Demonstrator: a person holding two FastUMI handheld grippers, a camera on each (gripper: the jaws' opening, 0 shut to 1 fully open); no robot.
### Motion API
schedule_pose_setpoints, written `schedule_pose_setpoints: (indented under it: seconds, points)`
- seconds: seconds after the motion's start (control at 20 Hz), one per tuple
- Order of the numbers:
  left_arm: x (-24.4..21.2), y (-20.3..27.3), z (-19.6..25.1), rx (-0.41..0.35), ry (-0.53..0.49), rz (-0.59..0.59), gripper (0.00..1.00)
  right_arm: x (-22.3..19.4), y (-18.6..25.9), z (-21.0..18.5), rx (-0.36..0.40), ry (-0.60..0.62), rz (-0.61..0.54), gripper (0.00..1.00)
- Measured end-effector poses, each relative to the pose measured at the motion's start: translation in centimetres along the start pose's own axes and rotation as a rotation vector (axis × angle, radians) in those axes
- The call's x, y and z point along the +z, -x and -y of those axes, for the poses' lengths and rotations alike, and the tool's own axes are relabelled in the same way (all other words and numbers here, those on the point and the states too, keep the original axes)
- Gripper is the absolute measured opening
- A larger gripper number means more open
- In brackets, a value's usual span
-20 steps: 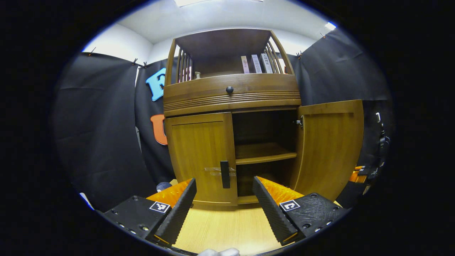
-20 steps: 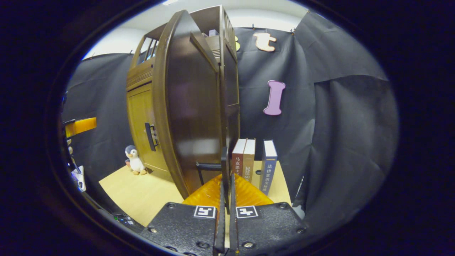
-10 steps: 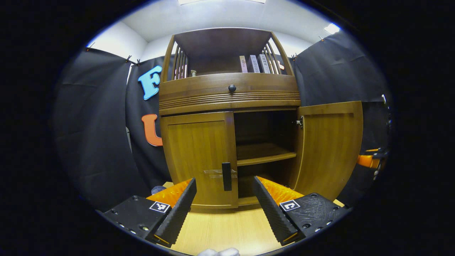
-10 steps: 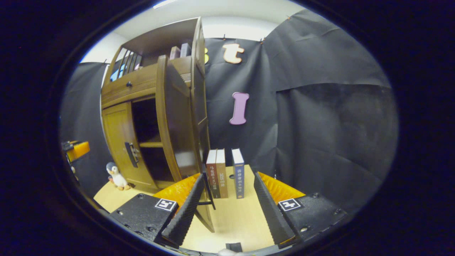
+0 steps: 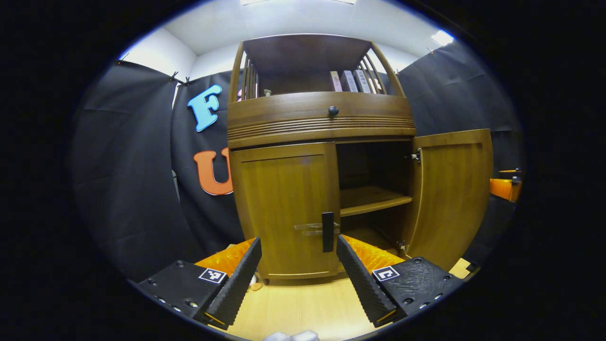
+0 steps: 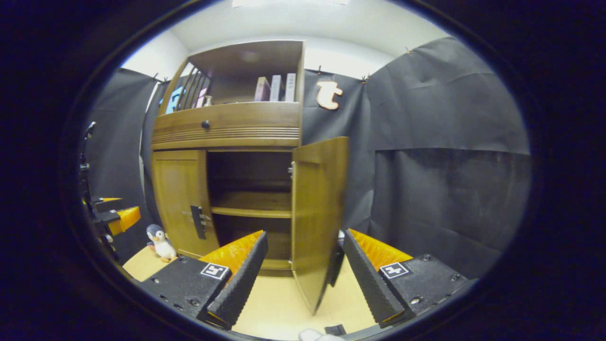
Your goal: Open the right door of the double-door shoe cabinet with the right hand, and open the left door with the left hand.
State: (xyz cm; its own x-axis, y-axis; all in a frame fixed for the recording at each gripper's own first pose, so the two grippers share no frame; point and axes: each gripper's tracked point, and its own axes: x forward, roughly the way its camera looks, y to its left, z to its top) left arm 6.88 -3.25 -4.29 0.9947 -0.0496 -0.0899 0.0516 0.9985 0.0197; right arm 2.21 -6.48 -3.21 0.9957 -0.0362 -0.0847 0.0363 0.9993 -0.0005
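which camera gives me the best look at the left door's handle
The left gripper view: the handle is close and faces the camera, just ahead of the open left gripper. The right gripper view shows it smaller and at an angle.

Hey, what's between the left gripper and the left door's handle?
Nothing but bare tabletop. In the left gripper view, the open left gripper faces the shut left door, its handle just ahead.

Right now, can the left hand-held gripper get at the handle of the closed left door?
Probably yes. The left hand-held gripper is open and faces the left door. Its handle stands just ahead, near the right finger, with nothing between; the open right door swings clear.
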Motion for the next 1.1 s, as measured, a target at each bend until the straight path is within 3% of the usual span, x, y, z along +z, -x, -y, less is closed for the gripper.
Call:
schedule_pose_setpoints:
  seconds: [0.1,0.15,0.35,0.55,0.6,0.85,1.1]
  points:
    - [-0.7,-0.1,-0.8,0.014,0.013,-0.008,1.0,-1.2,-0.3,-3.7,0.024,-0.003,-0.003,1.0]
    - [-1.2,-0.2,-0.9,0.014,0.019,-0.012,0.96,-2.1,-0.4,-5.4,0.048,-0.014,-0.014,1.0]
    - [-3.9,-1.5,-0.7,0.018,0.018,-0.038,0.96,-4.9,-0.7,-9.9,0.126,-0.049,-0.081,1.0]
    - [-5.6,-4.7,1.3,-0.018,0.049,-0.054,1.0,-4.4,-1.1,-9.4,0.107,-0.043,-0.1,1.0]
    - [-5.6,-5.9,1.7,-0.022,0.056,-0.045,0.96,-4.2,-1.2,-8.9,0.092,-0.04,-0.102,1.0]
    - [-6.1,-12.4,4.4,-0.041,0.103,-0.036,0.96,-3.1,-1.1,-7.6,0.05,-0.013,-0.105,1.0]
    - [-6.7,-17.9,6.4,-0.024,0.061,-0.019,1.0,-3.3,-0.9,-6.4,0.012,0.019,-0.117,1.0]
